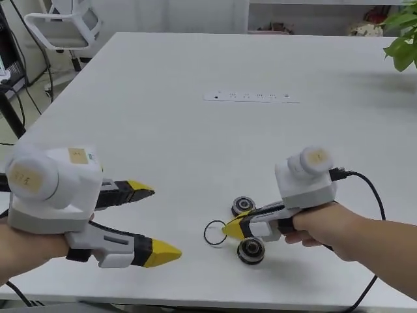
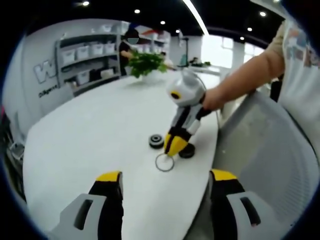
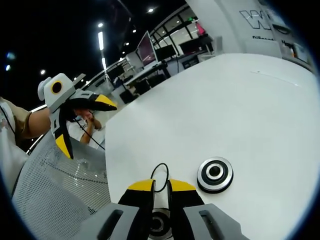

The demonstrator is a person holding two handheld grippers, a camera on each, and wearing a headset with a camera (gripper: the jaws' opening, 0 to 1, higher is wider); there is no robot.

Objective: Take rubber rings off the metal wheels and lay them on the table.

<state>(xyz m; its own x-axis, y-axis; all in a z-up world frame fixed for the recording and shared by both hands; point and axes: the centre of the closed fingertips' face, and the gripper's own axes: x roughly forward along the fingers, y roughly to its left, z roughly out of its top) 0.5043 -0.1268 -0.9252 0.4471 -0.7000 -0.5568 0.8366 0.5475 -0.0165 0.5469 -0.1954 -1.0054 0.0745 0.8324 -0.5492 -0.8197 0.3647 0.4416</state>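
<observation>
Rubber ring: a thin black loop (image 1: 206, 233), free of both wheels, sits at the tip of your right gripper, near the table's front edge. You cannot tell whether it lies flat on the surface or is lifted slightly.
Right gripper: its (image 1: 229, 228) yellow-tipped jaws are closed almost together, with the near edge of the ring pinched between them. Your hand holds it low over the table.
Far wheel: a small dark metal wheel (image 1: 244, 205) lies flat just beyond the right gripper's jaws, close beside the ring.
Near wheel: a second one (image 1: 251, 250) lies flat just on your side of the jaws, partly under them in the right gripper view.
Left gripper: its (image 1: 152, 220) jaws are spread wide and hold nothing. It hovers at the table's front left, well apart from the ring, and points toward it.
Table: white and broad (image 1: 195, 143), with a flush socket strip (image 1: 251, 97) farther back.
Surroundings: a leafy plant (image 1: 404, 39) at the far right and a white chair (image 1: 65, 26) at the far left.
</observation>
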